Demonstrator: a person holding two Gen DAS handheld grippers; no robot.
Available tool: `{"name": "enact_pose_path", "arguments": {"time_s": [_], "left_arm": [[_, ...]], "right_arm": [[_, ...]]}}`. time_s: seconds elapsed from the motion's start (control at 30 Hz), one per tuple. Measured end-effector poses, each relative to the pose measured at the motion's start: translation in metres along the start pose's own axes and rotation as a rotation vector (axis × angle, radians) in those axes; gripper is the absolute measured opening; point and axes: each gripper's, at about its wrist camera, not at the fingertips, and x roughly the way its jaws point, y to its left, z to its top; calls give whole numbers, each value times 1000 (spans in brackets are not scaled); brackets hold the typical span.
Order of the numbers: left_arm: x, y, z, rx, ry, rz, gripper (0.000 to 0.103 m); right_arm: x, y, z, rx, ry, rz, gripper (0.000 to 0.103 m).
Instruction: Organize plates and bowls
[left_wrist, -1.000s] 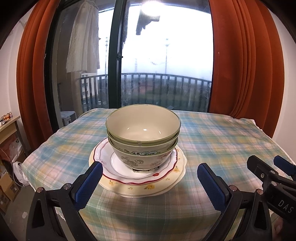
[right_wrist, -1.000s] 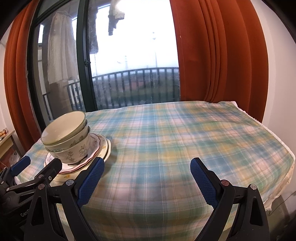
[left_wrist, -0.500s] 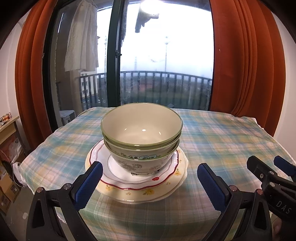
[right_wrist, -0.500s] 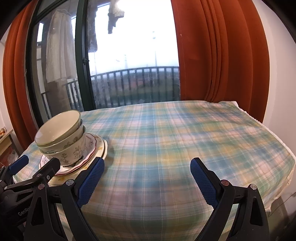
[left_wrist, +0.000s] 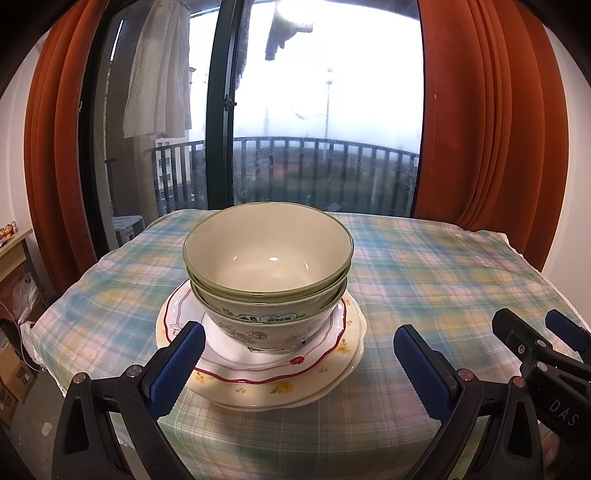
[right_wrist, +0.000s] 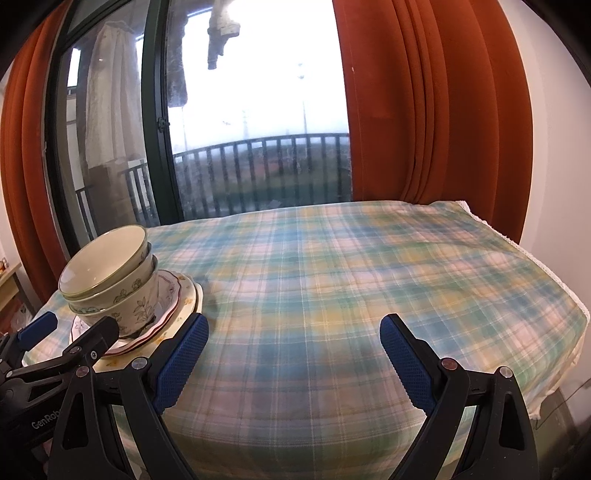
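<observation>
Two bowls nested, top bowl (left_wrist: 267, 254) cream inside with a thin green rim, glossy, small light glints on the inner wall; it sits tilted a bit inside the bottom bowl (left_wrist: 258, 319), which is cream too, green rim, dark floral line drawing and a small printed label on the outer wall. Both stand on a white plate (left_wrist: 258, 363) with a wavy red edge line and a small red flower mark, and that lies on a bigger cream plate (left_wrist: 280, 393) with scalloped edge and little yellow flowers. Whole stack sits on the table (left_wrist: 424, 280) under a plaid cloth in pale blue, green, yellow and pink, toward the near left part as seen from the right wrist view, where the stack (right_wrist: 122, 295) shows at the left edge. Left gripper (left_wrist: 297, 363) spread wide, blue pads either side of the stack's front, left pad (left_wrist: 177, 367) overlapping the plate rim in view, contact cannot be told; nothing between the fingers is pinched. Right gripper (right_wrist: 293, 360) also spread wide, over bare cloth, holding nothing, well to the right of the stack. Right gripper visible in the left view at lower right (left_wrist: 546, 354). Behind: orange curtains (left_wrist: 491, 122), glass door (left_wrist: 221, 110), balcony railing (left_wrist: 325, 173).
</observation>
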Motion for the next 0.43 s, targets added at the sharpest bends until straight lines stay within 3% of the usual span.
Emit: {"name": "enact_pose_path", "arguments": {"time_s": [0.43], "left_arm": [[5, 0, 0, -5, 12, 13, 103]], "right_arm": [[4, 0, 0, 6, 13, 7, 96]]}}
